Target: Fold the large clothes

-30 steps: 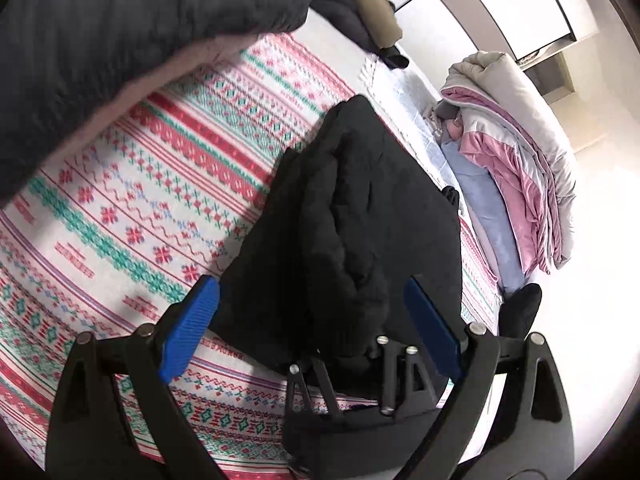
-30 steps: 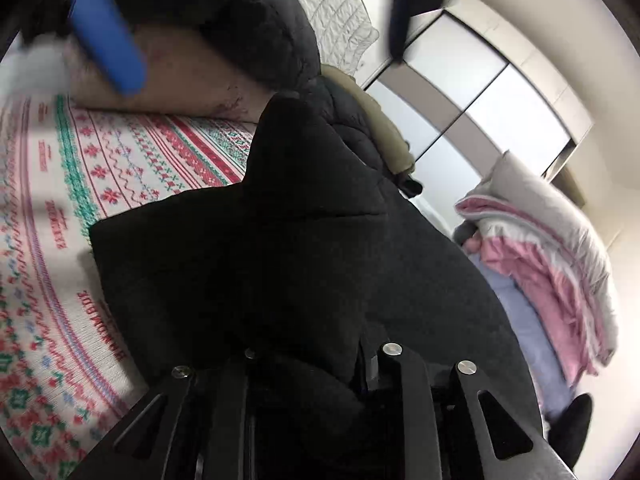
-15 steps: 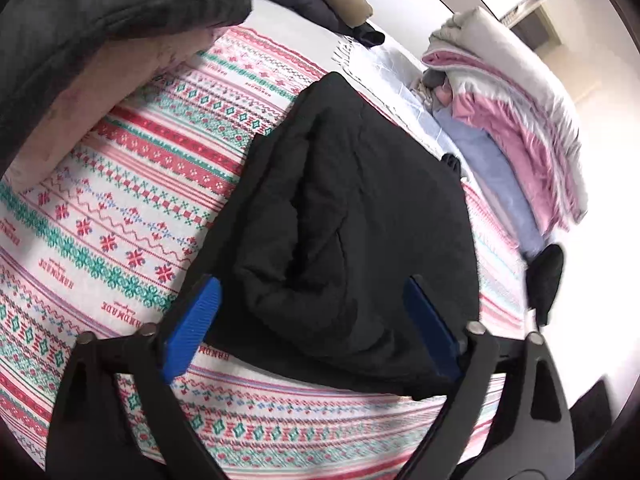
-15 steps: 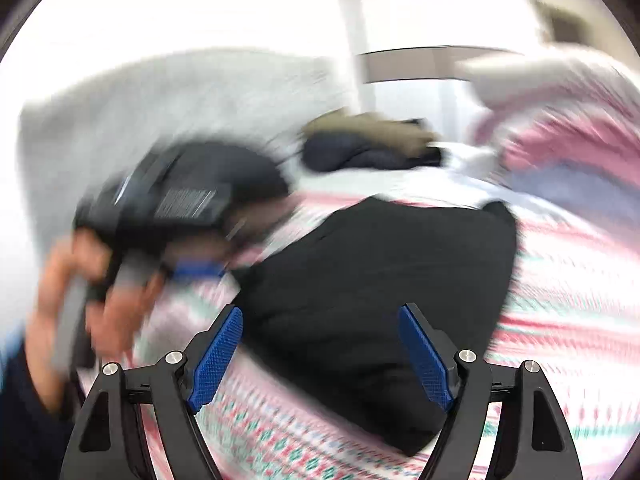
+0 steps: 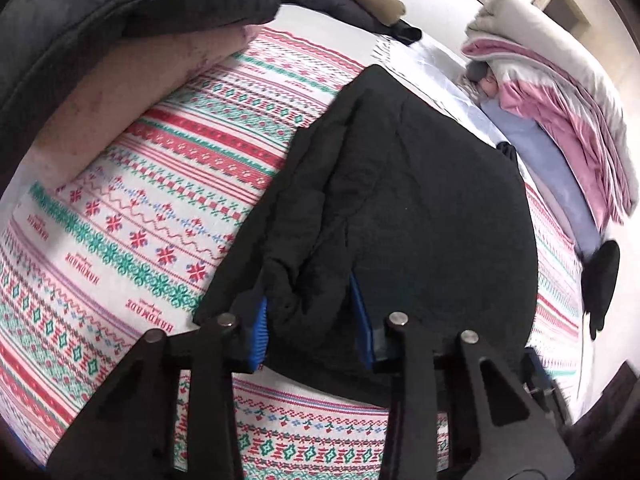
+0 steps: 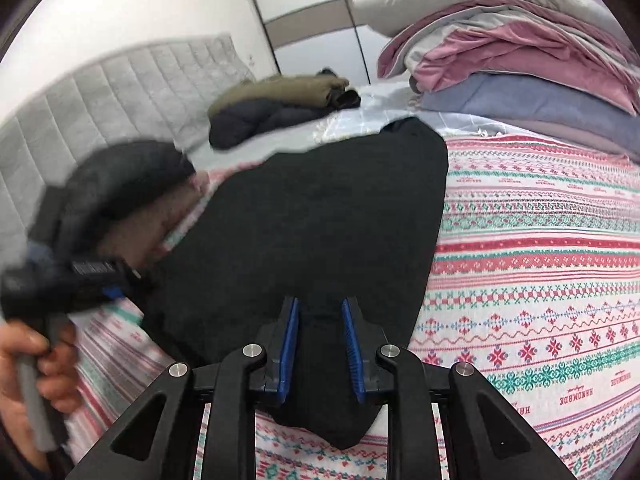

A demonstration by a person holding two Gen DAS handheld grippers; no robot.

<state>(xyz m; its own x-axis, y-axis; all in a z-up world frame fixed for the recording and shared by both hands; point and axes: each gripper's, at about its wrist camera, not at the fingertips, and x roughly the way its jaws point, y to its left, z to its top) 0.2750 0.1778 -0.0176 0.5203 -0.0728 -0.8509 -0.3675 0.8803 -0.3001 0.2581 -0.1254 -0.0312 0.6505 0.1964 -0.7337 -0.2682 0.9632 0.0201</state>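
Note:
A large black garment [image 5: 420, 208] lies partly folded on a patterned red, green and white bedspread [image 5: 168, 208]. My left gripper [image 5: 308, 316] is shut on a bunched fold at the garment's near left edge. In the right wrist view the same garment [image 6: 320, 216] spreads ahead, and my right gripper [image 6: 320, 344] is shut on its near edge, with black cloth between the blue pads [image 6: 289, 344]. The left gripper [image 6: 80, 276] also shows blurred at the left of the right wrist view, held by a hand.
A pile of pink, grey and blue bedding [image 6: 520, 56] lies at the far right. Folded dark and olive jackets [image 6: 280, 108] lie at the back by the padded headboard [image 6: 120, 92]. A dark padded jacket on a pink pillow [image 5: 120, 32] lies to the left.
Both grippers were open half a second ago and have closed on the black garment's near edge. The right gripper swung round to face the garment from the other side.

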